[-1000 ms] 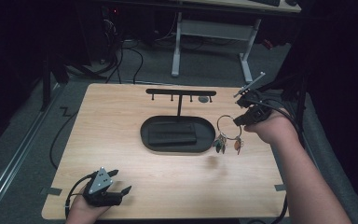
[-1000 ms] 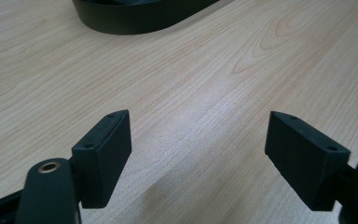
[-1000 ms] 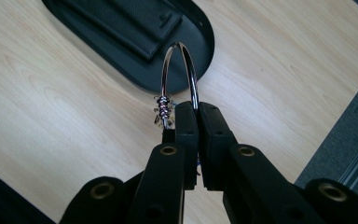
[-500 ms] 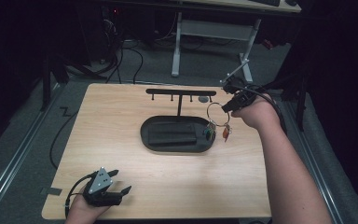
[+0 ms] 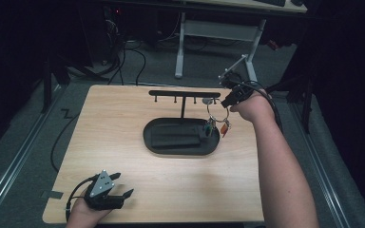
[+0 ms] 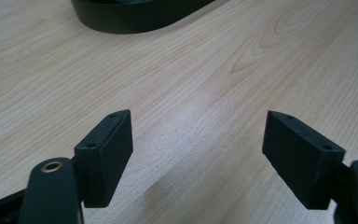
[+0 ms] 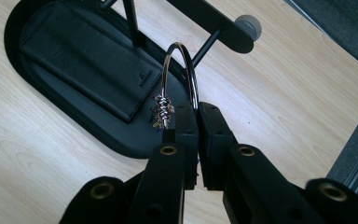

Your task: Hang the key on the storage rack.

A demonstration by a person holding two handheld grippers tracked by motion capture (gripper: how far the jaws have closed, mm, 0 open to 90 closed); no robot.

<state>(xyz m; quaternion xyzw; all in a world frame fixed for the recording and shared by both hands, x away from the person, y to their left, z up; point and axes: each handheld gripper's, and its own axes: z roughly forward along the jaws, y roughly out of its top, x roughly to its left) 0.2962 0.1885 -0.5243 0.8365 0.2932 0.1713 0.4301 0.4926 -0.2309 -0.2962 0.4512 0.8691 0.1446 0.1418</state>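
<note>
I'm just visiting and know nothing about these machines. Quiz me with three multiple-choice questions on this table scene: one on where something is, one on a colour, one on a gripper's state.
1. Where does the wallet lie?
A. In the black oval tray
B. On the bare table
C. On the hook rack

2. What colour is the key ring?
A. Red
B. Silver
C. Blue

3. How do the left gripper jaws stand?
A. Shut on a key
B. Shut on nothing
C. Open, with nothing between them

Answers: 1 A, the wallet rests inside the tray's rim. 2 B, the ring shines like metal. 3 C, bare wood shows between the jaws.
</note>
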